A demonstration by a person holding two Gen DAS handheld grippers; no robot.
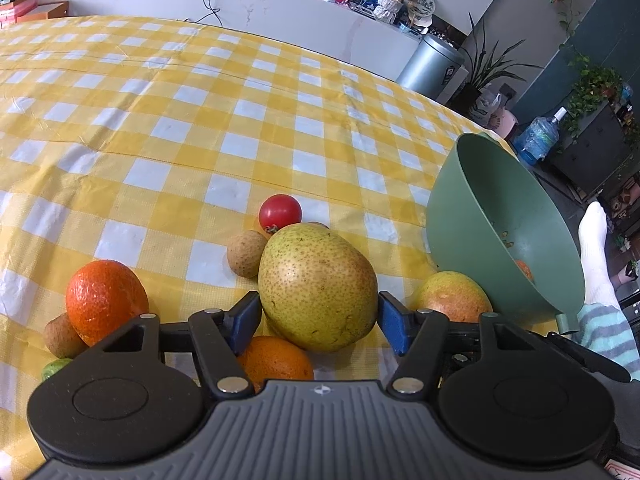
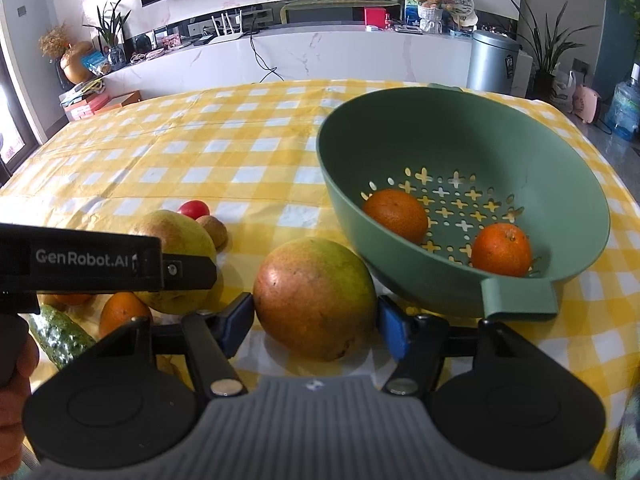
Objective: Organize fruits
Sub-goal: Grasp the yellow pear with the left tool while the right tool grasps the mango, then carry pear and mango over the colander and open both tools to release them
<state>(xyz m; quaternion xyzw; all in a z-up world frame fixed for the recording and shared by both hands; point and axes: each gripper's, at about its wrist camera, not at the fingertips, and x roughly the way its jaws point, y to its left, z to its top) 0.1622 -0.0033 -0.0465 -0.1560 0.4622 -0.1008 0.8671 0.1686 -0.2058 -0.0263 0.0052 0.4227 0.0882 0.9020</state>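
Note:
My left gripper [image 1: 318, 318] is open with its blue pads on either side of a yellow-green pear [image 1: 316, 286]; whether they touch it I cannot tell. My right gripper [image 2: 316, 320] is open around a red-green mango [image 2: 314, 298], which also shows in the left wrist view [image 1: 452, 296]. A green colander bowl [image 2: 400, 128] stands right of the mango and holds two oranges [image 2: 396, 214] [image 2: 502, 250]. On the cloth lie two more oranges [image 1: 104, 298] [image 1: 276, 360], a red tomato [image 1: 280, 210] and small brown fruits [image 1: 246, 254].
A yellow-and-white checked tablecloth [image 1: 180, 120] covers the table. A green cucumber [image 2: 58, 334] lies at the front left. The left gripper's body [image 2: 92, 264] crosses the right wrist view. A white counter [image 2: 320, 56] and a bin [image 2: 492, 62] stand beyond the table.

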